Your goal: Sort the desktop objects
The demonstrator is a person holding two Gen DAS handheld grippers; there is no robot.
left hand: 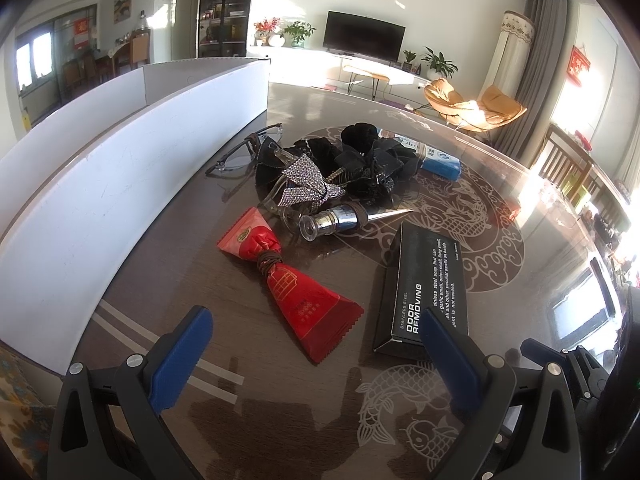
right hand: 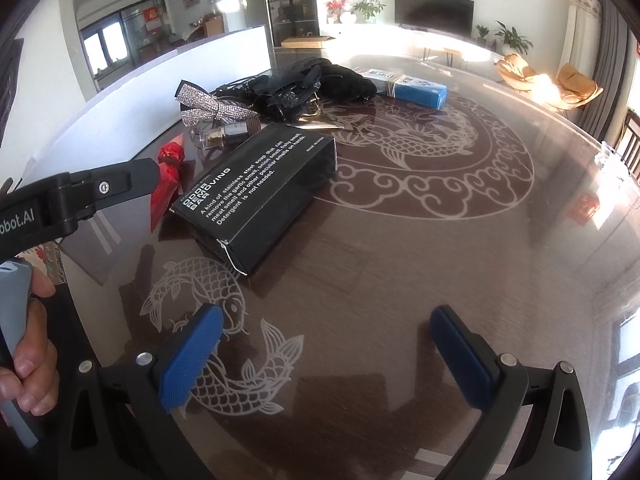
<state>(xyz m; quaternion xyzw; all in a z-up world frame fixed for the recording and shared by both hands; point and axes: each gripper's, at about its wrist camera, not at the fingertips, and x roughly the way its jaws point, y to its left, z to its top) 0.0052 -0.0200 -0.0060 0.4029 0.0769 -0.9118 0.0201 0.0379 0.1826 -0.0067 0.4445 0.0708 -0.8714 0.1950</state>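
Glass table (patterned), black box, red pouch

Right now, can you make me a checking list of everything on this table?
Surface: glossy brown table with dragon and fish patterns.
Job's things: black soap box; red pouch tied with a cord; shiny stopper; blue box; sparkly bow; glasses.
Clutter: pile of black hair ties, touching the bow.
Grippers: left tongs open, empty, above the pouch's near end; right tongs open, empty, over the fish.
Cables: nothing seen.
Surroundings: white board along the table's left; TV, plants, orange chairs behind.
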